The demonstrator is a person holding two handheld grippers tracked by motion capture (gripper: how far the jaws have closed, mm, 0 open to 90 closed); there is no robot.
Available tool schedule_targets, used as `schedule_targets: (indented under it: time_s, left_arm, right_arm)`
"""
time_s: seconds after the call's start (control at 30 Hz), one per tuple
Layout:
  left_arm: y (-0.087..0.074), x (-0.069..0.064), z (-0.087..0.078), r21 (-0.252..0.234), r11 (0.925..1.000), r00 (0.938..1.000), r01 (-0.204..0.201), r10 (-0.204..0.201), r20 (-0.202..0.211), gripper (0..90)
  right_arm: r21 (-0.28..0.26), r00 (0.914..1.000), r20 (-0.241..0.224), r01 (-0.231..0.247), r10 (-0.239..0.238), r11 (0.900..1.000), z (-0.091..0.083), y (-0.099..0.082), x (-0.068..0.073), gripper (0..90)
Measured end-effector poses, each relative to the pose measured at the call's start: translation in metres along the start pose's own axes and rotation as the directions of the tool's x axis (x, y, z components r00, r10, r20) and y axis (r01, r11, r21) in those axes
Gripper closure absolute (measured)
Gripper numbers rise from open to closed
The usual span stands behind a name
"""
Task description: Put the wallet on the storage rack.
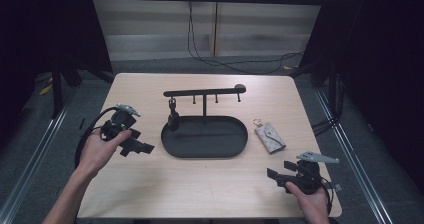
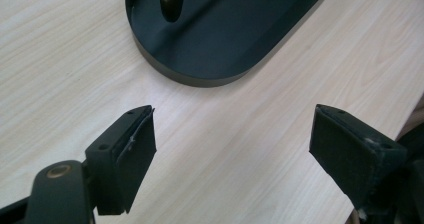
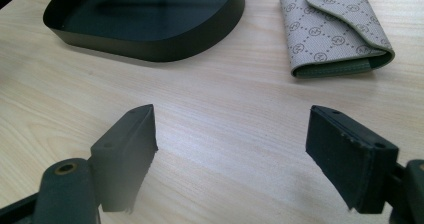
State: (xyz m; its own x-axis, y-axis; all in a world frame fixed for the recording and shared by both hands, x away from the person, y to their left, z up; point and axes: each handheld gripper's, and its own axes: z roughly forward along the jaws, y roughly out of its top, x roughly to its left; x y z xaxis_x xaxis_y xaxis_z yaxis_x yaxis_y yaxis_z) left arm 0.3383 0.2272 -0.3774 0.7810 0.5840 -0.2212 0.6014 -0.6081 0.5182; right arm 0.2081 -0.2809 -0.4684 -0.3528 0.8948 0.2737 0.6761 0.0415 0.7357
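Observation:
A black oval tray (image 1: 235, 145) with a hook bar (image 1: 205, 91) on a post stands mid-table; a dark item (image 1: 173, 119) hangs from the bar's left hook into the tray. A beige patterned key pouch (image 1: 270, 137) lies to the right of the tray, and it shows in the right gripper view (image 3: 332, 31). My left gripper (image 1: 141, 146) is held low at the tray's left end, open and empty; the tray's rim (image 2: 200, 76) lies beyond its jaws. My right gripper (image 1: 280, 170) rests near the front right corner, open, jaws wide apart over bare wood.
The light wood table (image 1: 200, 184) has bare room in front of the tray. Its front edge is close to both hands. Cables trail from each gripper. Dark floor, metal rails and a black cable lie beyond the table.

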Motion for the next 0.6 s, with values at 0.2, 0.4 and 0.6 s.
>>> schedule_targets:
  time_s: [0.2, 0.4, 0.6]
  left_arm:
    - [-0.029, -0.010, -0.002, -0.108, 0.9941, 0.9999, 0.001, -0.002, -0.014, 18.5]
    - [-0.056, -0.018, 0.014, -0.117, 0.9923, 0.9992, 0.040, -0.040, 0.001, 21.0]
    - [-0.082, -0.026, 0.027, -0.125, 0.9896, 0.9973, 0.072, -0.070, 0.024, 19.9]
  right_arm:
    - [0.013, 0.9999, -0.009, -0.009, 0.009, 0.9999, 0.000, 0.001, 0.000, 21.0]
    - [0.026, 0.9998, -0.012, -0.013, 0.013, 0.9996, 0.002, 0.003, -0.001, 20.9]
    - [0.045, 0.9997, -0.024, -0.008, 0.009, 0.9990, 0.002, 0.009, -0.001, 20.9]
